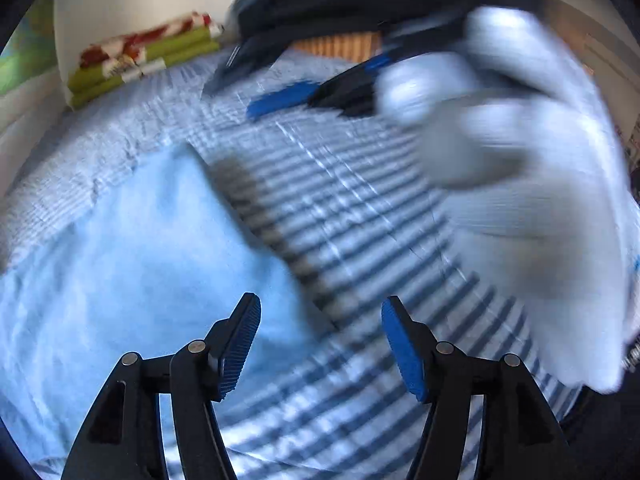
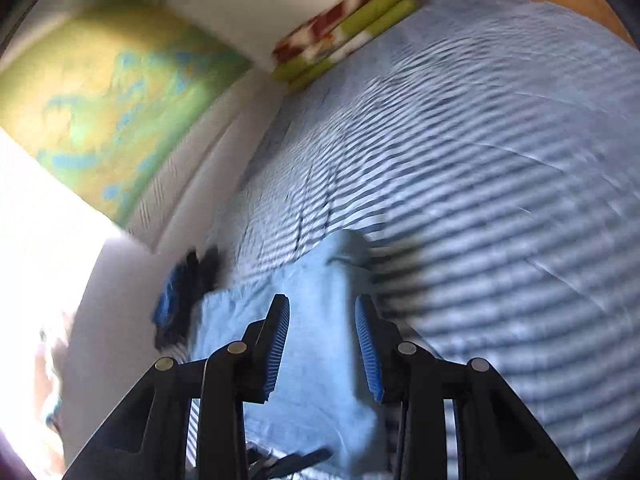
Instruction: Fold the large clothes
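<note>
Two wrist views over a bed (image 1: pixel 360 184) covered with a blue-and-white striped sheet. A light blue garment (image 1: pixel 140 260) lies spread on the sheet; in the left wrist view it fills the lower left, its edge running diagonally towards the lower centre. The left gripper (image 1: pixel 320 344) hangs above this edge with its jaws open and nothing between the blue ribbed pads. The right gripper (image 1: pixel 320 96) appears blurred farther up the bed, borne by a hand in a pale glove (image 1: pixel 500 160).

In the right wrist view, the right gripper (image 2: pixel 322 344) points down at the garment (image 2: pixel 320 360), a raised fold of which stands between the partly parted jaws; whether the pads press on the cloth cannot be told. The left gripper (image 2: pixel 180 300) shows blurred at the garment's left edge. A folded blanket in green, red and white (image 2: pixel 344 28) lies at the far end of the bed beside the wall, on which hangs a green and yellow map (image 2: pixel 112 100).
</note>
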### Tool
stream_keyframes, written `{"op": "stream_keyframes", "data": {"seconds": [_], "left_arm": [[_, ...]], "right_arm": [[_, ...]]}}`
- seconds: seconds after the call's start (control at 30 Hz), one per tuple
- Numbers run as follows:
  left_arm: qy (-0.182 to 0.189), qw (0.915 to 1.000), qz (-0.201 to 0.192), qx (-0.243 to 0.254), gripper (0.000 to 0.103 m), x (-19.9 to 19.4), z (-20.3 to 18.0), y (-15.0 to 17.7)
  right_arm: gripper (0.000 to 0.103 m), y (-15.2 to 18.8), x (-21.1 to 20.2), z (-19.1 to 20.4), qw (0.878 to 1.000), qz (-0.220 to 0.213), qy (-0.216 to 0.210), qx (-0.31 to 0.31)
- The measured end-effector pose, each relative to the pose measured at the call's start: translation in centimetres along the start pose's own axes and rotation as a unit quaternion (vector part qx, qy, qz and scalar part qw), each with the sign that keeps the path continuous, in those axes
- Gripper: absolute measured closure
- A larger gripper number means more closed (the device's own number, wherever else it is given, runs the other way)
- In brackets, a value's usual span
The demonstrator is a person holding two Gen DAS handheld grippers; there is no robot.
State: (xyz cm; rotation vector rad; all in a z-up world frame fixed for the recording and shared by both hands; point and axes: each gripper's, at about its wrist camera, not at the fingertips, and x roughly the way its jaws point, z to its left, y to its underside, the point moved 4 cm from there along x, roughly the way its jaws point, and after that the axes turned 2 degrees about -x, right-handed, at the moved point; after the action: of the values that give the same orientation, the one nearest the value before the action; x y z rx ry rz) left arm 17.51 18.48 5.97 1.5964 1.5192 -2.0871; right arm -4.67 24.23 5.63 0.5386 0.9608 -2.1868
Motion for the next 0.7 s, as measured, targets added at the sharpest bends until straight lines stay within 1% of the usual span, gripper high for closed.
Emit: {"op": "stream_keyframes", "data": {"seconds": [0.03, 0.07, 0.13, 0.2, 0.23, 0.27, 0.33, 0.4, 0.43, 0.47, 0.5, 0.53, 0.57, 0.63, 0.67, 0.7], "left_arm": [[-0.005, 1.0, 0.003, 0.001, 0.036, 0.2, 0.5, -0.1], [0.001, 1.0, 0.009, -0.002, 0.036, 0.4, 1.0, 0.1], [0.017, 0.9989, 0.041, -0.01, 0.037, 1.8, 1.6, 0.6], [0.025, 0.9976, 0.065, -0.002, 0.037, 2.9, 1.6, 1.4], [0.024, 0.9974, 0.067, 0.007, 0.037, 3.2, 1.6, 2.0], [0.022, 0.9978, 0.06, 0.019, 0.037, 3.5, 1.1, 2.2], [0.023, 0.9975, 0.057, 0.034, 0.035, 3.7, 0.7, 2.7], [0.035, 0.9971, 0.059, 0.034, 0.034, 3.6, 0.7, 2.7], [0.042, 0.9968, 0.06, 0.033, 0.033, 3.6, 0.8, 2.8], [0.046, 0.9965, 0.061, 0.034, 0.033, 3.5, 0.8, 2.9], [0.048, 0.9963, 0.061, 0.035, 0.032, 3.5, 0.6, 2.9], [0.05, 0.9962, 0.061, 0.037, 0.03, 3.4, 0.5, 3.0], [0.053, 0.9961, 0.058, 0.041, 0.028, 3.4, 0.3, 3.2], [0.05, 0.9958, 0.054, 0.055, 0.023, 3.4, -0.2, 3.6], [0.048, 0.9954, 0.054, 0.062, 0.019, 3.3, -0.4, 3.9], [0.047, 0.9952, 0.055, 0.066, 0.017, 3.3, -0.6, 4.0]], "right_arm": [[0.072, -0.8, 1.5, -0.3, 1.0, 0.017, 0.014, 0.001], [0.071, -1.6, 3.4, -1.0, 0.999, 0.038, 0.017, 0.015], [0.068, -2.4, 6.5, -2.8, 0.996, 0.073, 0.012, 0.048], [0.067, -2.5, 8.5, -4.3, 0.993, 0.091, 0.005, 0.073], [0.067, -2.6, 9.6, -5.0, 0.991, 0.098, -0.008, 0.089], [0.066, -2.8, 10.8, -5.9, 0.988, 0.104, -0.03, 0.11], [0.066, -3.0, 12.1, -7.0, 0.983, 0.107, -0.064, 0.136], [0.066, -3.2, 12.9, -7.7, 0.978, 0.105, -0.086, 0.158], [0.069, -3.2, 13.1, -7.9, 0.976, 0.106, -0.095, 0.166], [0.084, -3.4, 13.2, -7.5, 0.975, 0.106, -0.108, 0.16], [0.088, -3.6, 13.2, -7.0, 0.978, 0.106, -0.105, 0.148], [0.088, -4.0, 12.9, -6.1, 0.984, 0.104, -0.089, 0.116], [0.089, -4.7, 12.3, -4.7, 0.99, 0.099, -0.071, 0.07], [0.091, -5.7, 11.2, -2.3, 0.996, 0.08, -0.044, -0.01], [0.094, -6.4, 10.7, -1.0, 0.995, 0.054, 0.022, -0.084], [0.098, -6.6, 10.8, -0.8, 0.989, 0.043, 0.075, -0.117]]}}
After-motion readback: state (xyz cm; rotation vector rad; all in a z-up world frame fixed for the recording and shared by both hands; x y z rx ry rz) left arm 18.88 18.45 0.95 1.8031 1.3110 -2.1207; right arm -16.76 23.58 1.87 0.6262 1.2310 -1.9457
